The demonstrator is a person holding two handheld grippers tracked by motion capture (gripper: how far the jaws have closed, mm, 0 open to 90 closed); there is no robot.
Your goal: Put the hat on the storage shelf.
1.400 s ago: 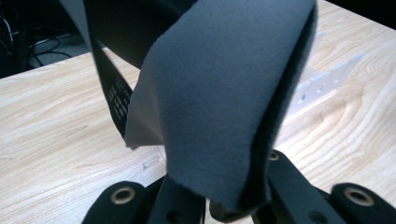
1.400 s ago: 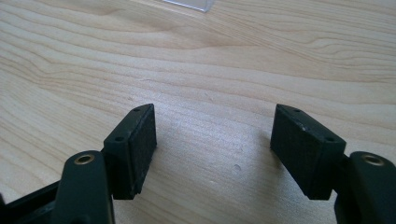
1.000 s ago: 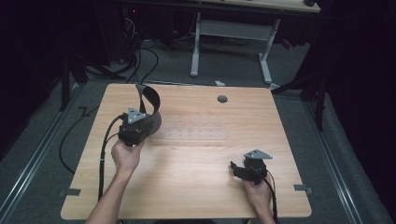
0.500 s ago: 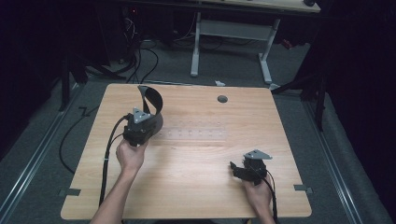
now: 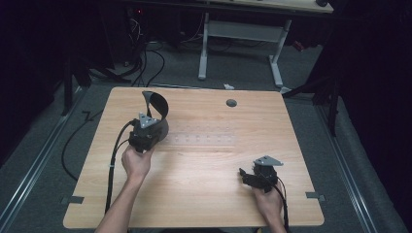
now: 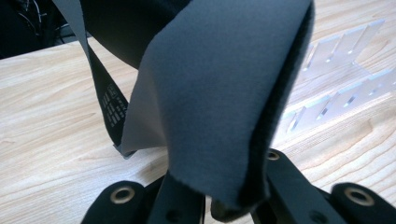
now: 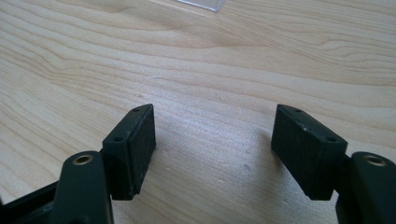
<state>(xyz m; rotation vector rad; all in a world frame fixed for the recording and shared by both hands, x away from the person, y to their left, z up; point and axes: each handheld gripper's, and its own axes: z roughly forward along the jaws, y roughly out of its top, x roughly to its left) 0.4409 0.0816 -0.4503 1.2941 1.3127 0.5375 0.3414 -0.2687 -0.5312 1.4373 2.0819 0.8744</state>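
A floppy dark grey fabric piece with a black strap and a printed label stands curled up above the table's left half. My left gripper is shut on its lower edge. In the left gripper view the fabric hangs folded over the jaws of the left gripper, pinched between them. My right gripper rests low over the wooden table near the front right. In the right gripper view, the right gripper is open with bare wood between its pads.
A clear slotted acrylic rack lies flat at the table's middle, just right of the left gripper; its slots show behind the fabric. A round cable hole sits near the far edge. Cables trail off the left side.
My left gripper has drawn slightly toward the near edge, carrying the fabric with it. The right gripper has stayed in place.
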